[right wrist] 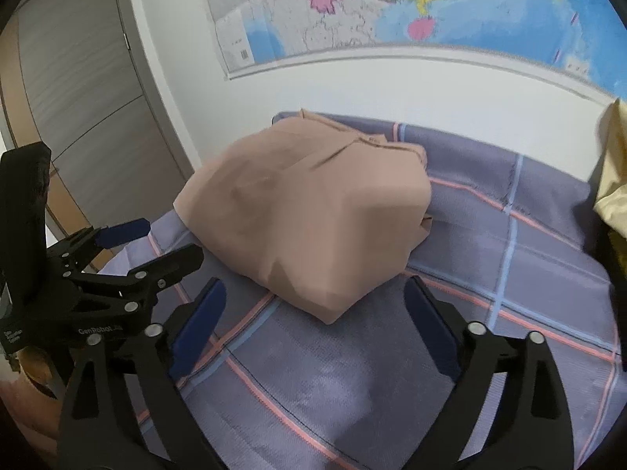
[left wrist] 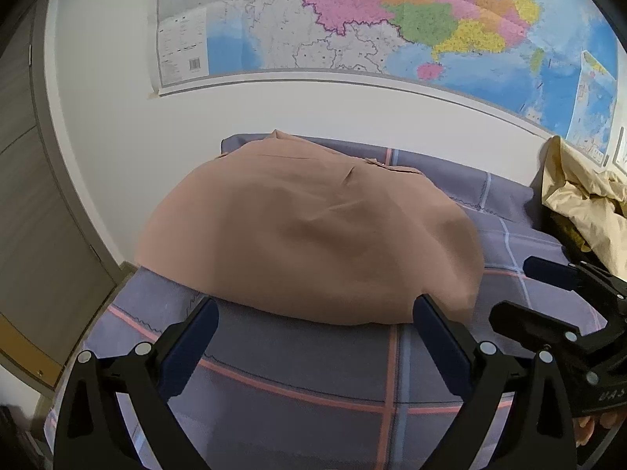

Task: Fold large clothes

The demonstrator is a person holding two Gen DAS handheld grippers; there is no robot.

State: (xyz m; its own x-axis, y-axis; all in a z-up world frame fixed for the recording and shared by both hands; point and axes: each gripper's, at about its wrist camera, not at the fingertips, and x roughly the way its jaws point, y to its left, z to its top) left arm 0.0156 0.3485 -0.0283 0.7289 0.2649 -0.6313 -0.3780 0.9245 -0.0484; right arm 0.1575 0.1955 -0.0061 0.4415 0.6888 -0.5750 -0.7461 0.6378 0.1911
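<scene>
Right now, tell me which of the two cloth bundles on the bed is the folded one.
The pinkish-tan garment, a flat, squared-off bundle in the middle of the plaid sheet before both open grippers. The cream one at the right edge lies crumpled.

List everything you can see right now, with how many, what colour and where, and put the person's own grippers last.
folded garment: one, tan-pink, lying on the bed near the wall
bed sheet: one, grey-purple with pink and blue check lines, under the garment
wall map: one, multicoloured, on the white wall above the bed
beige cloth: one heap, pale yellow-beige, at the bed's right edge
door: one, grey-brown, left of the bed
left gripper: black with blue pads, open, empty
right gripper: black with blue pads, open, empty
</scene>
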